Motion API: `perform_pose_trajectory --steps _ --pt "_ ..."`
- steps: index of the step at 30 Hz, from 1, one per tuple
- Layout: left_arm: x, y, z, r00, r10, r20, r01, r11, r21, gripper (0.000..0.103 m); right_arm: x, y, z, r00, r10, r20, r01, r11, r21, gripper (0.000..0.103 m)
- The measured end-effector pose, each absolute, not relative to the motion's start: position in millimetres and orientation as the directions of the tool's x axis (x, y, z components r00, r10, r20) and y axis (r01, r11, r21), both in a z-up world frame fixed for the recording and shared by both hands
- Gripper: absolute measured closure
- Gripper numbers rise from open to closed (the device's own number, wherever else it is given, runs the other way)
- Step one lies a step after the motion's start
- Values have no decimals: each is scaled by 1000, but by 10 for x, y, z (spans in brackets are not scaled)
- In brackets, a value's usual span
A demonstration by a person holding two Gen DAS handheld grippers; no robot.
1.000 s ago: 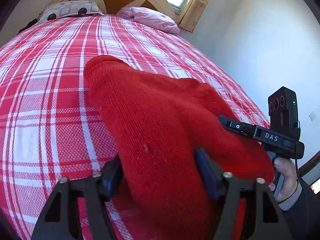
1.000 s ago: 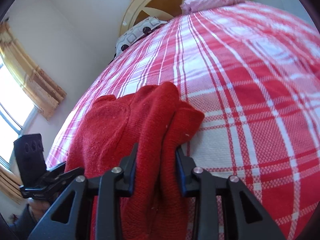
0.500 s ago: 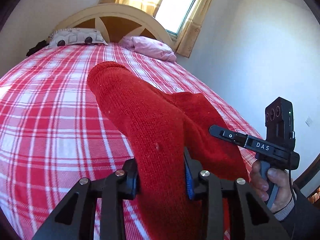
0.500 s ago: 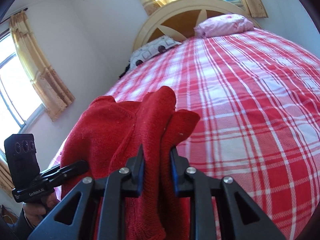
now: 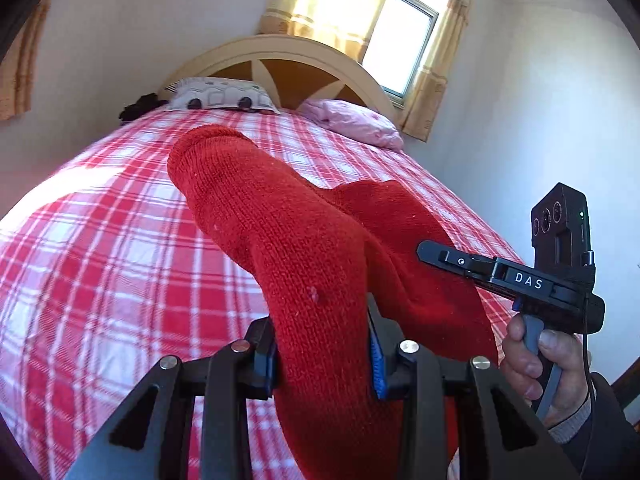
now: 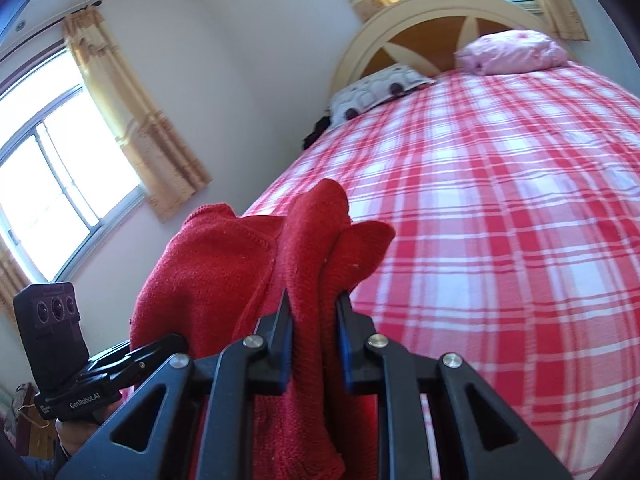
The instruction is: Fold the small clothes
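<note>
Since a second ago, both my cameras have tipped up: the bed filled nearly all of each view then, and now I see walls, windows and ceiling above it, with the garment raised higher against the headboard. In the left view my fingers have closed in from a wide spread to a tight pinch on the cloth.

Largest is the bed, its cover a red-and-white plaid weave that runs to a cream arched headboard with brown wedge panels. White walls stand around it; one window sits behind the headboard and another window is on the left-hand wall, both with tan curtains.

Next comes the garment, a thick red knit with visible ribbed stitches, held up above the bed's near edge and stretched between my two tools. My left gripper is clamped on a rounded fold of it that juts toward the headboard. My right gripper is nearly closed, squeezing several bunched layers that stand up in soft peaks.

Smaller things lie at the head end: a white pillow printed with dark shapes at the left corner and a crumpled pink pillow at the right corner. A small dark object lies just beside the white pillow; I cannot tell what it is.
</note>
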State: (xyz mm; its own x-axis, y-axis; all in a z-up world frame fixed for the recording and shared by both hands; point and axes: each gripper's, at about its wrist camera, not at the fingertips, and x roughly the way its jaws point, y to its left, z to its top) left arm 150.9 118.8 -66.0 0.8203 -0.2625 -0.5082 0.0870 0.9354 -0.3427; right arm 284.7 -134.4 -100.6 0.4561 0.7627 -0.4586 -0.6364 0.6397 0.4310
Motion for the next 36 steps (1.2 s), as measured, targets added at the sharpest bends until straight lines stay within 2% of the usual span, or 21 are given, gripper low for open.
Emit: perform_pose_trajectory --steps 19,36 --pt "711 2052 -748 858 -96 -505 -85 942 -323 68 2173 -138 -1065 307 825 -475 -757 514 404 83" --pt "893 2389 -1265 806 -111 -581 -156 907 -390 68 2246 254 -1573 253 789 -559 -727 536 428 83"
